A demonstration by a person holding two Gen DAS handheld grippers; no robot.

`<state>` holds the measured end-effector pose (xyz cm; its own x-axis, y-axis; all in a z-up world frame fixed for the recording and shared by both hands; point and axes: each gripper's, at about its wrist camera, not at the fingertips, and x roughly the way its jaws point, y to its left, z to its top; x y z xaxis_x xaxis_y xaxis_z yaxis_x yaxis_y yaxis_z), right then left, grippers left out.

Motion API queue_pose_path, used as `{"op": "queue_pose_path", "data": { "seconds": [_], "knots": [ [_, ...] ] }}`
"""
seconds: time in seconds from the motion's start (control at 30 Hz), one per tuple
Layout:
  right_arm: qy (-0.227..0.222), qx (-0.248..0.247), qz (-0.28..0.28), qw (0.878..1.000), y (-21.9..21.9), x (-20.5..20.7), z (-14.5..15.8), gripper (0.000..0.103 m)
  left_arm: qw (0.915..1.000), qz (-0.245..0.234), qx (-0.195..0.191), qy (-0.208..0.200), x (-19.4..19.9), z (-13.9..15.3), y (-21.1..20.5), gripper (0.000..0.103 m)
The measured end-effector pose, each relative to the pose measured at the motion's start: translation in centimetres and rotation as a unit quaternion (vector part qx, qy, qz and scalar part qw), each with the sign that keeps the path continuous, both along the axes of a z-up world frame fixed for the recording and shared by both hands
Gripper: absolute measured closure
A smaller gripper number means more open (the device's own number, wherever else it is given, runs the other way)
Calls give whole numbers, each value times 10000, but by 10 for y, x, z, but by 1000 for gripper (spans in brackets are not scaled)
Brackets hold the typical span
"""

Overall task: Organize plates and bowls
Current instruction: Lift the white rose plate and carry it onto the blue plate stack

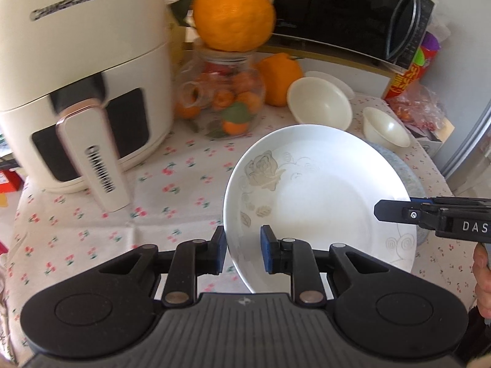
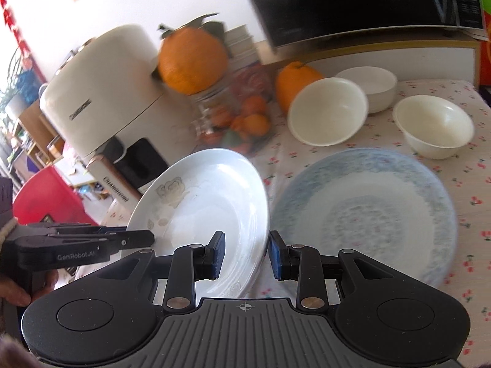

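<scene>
A white plate (image 1: pixel 322 196) printed with a pale grey rose and curling scrolls is held tilted off a cherry-print tablecloth (image 1: pixel 122 214), gripped on opposite edges by two handheld grippers. The left gripper (image 1: pixel 242 250) has its blue pads astride the plate's near-left rim; whether they are clamped on it cannot be told from either view. The right gripper (image 2: pixel 245 254) straddles the opposite rim in the same way, and its grip cannot be judged either. The plate is round and shallow, with its decorated face turned up and towards the cameras, the rose-side edge raised. Just beside the white plate, partly beneath its far edge, lies a larger plate (image 2: pixel 368 211) with a mottled blue-grey band, flat on the cloth. Beyond the white plate stand three cream bowls (image 2: pixel 328 112), the nearest of them tipped on its side. A cream air fryer (image 1: pixel 76 92) stands to the plate's far left.
</scene>
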<state>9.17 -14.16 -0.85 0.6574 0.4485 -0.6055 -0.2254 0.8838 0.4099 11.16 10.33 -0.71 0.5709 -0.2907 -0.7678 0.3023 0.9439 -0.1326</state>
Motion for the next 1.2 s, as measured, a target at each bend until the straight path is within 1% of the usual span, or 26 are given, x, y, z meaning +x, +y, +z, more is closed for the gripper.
{"op": "queue_pose_path", "data": {
  "seconds": [0.47,0.7,0.93,1.2],
  "knots": [
    [118,134,-831,9964,-76,6,2,73,9987,-504,-24,48,10,-7,-71,82],
    [194,103,-1032,9944,-95,6,-1,73,9986,-515,38,66,13,-11,-93,82],
    [375,-8,-1151,9926,-103,13,-10,73,9989,-363,278,-62,13,-16,-113,82],
    [632,-214,-1324,9890,-106,20,-19,73,9969,-319,683,-224,12,-23,-132,82]
  ]
}}
